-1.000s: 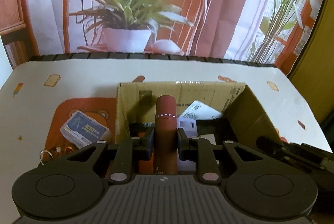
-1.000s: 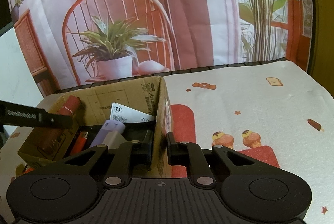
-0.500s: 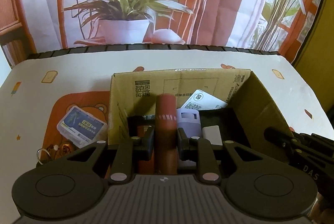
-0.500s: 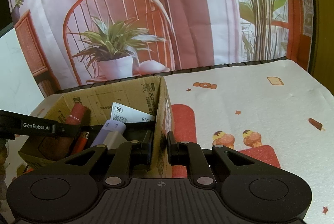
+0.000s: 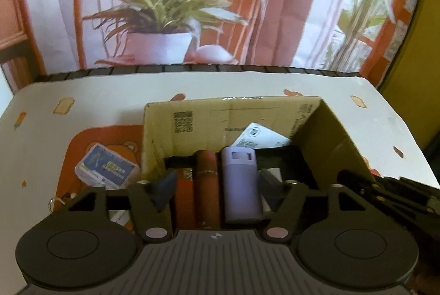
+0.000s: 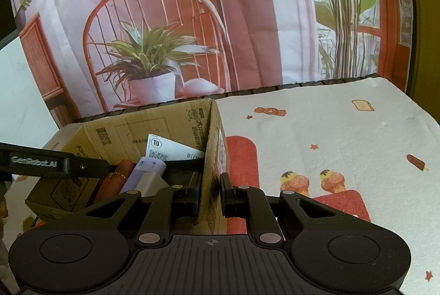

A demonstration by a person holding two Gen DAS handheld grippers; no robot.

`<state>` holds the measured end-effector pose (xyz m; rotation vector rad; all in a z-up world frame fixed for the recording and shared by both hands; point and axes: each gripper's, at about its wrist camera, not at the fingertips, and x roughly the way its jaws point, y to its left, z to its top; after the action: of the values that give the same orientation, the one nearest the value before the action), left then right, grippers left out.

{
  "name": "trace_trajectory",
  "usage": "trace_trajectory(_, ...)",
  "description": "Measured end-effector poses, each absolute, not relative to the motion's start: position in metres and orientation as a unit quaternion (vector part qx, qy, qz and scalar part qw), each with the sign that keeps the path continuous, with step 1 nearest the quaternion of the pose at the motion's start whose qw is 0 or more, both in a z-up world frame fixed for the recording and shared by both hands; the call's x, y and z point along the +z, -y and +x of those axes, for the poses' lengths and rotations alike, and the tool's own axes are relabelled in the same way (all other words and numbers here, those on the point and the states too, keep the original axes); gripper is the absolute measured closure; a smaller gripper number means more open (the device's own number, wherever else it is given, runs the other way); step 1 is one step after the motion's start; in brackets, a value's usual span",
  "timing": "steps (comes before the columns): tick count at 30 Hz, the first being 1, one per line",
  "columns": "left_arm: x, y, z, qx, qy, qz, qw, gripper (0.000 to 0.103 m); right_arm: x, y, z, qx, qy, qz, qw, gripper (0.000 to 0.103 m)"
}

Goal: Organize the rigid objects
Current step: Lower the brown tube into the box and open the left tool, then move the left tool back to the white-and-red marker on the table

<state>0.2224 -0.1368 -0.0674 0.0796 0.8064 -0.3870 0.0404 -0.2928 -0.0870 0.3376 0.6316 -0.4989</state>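
Observation:
An open cardboard box (image 5: 247, 113) stands on the patterned table mat. Inside it a maroon tube (image 5: 207, 185) lies beside a lilac container (image 5: 240, 185), with a white QR-code card (image 5: 261, 137) leaning at the back. My left gripper (image 5: 217, 185) hovers over the box's near end with its jaws opening. The tube and the lilac container lie between its fingers, and the pads touch neither. My right gripper (image 6: 210, 190) is shut on the box's right wall (image 6: 213, 146). The tube (image 6: 118, 179) and the left gripper's finger (image 6: 55, 164) also show in the right wrist view.
A clear case with a blue label (image 5: 106, 168) and a key ring (image 5: 56, 203) lie on the mat left of the box. The right gripper's body (image 5: 385, 190) reaches in from the right. A printed backdrop hangs behind the table. To the right of the box lies bare mat (image 6: 330, 135).
The left jaws have swung apart and let go of the maroon tube, which now lies in the box beside the lilac container. The right gripper still clamps the box wall.

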Motion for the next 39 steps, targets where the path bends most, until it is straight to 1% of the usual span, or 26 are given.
trace_trajectory(2, -0.064, 0.137, 0.219, -0.186, -0.383, 0.046, 0.903, 0.017, -0.087, 0.293, 0.04, -0.241, -0.306, 0.163, 0.907, 0.09)
trace_trajectory(6, -0.056, 0.134, 0.215, -0.195, -0.372, 0.045, 0.906, 0.011, -0.088, 0.293, 0.04, -0.241, -0.306, 0.163, 0.906, 0.09)
trace_trajectory(9, -0.052, 0.131, 0.211, -0.197, -0.367, 0.041, 0.908, 0.004, -0.088, 0.293, 0.04, -0.241, -0.306, 0.163, 0.906, 0.09)
trace_trajectory(13, -0.046, 0.124, 0.209, -0.186, -0.363, 0.039, 0.912, 0.002, -0.087, 0.293, 0.04, -0.241, -0.306, 0.163, 0.906, 0.09)
trace_trajectory(14, -0.045, 0.122, 0.208, -0.184, -0.363, 0.038, 0.913, 0.0, -0.087, 0.293, 0.04, -0.241, -0.306, 0.163, 0.906, 0.09)
trace_trajectory(20, -0.037, 0.109, 0.2, -0.16, -0.356, 0.048, 0.919, 0.0, -0.087, 0.293, 0.04, -0.241, -0.306, 0.163, 0.906, 0.09)
trace_trajectory(30, -0.034, 0.081, 0.182, -0.106, -0.333, 0.115, 0.93, 0.0, -0.086, 0.293, 0.04, -0.241, -0.307, 0.163, 0.906, 0.09)
trace_trajectory(39, -0.047, 0.025, 0.188, -0.026, -0.378, 0.05, 0.924, 0.0, -0.087, 0.292, 0.039, -0.244, -0.311, 0.158, 0.905, 0.09)
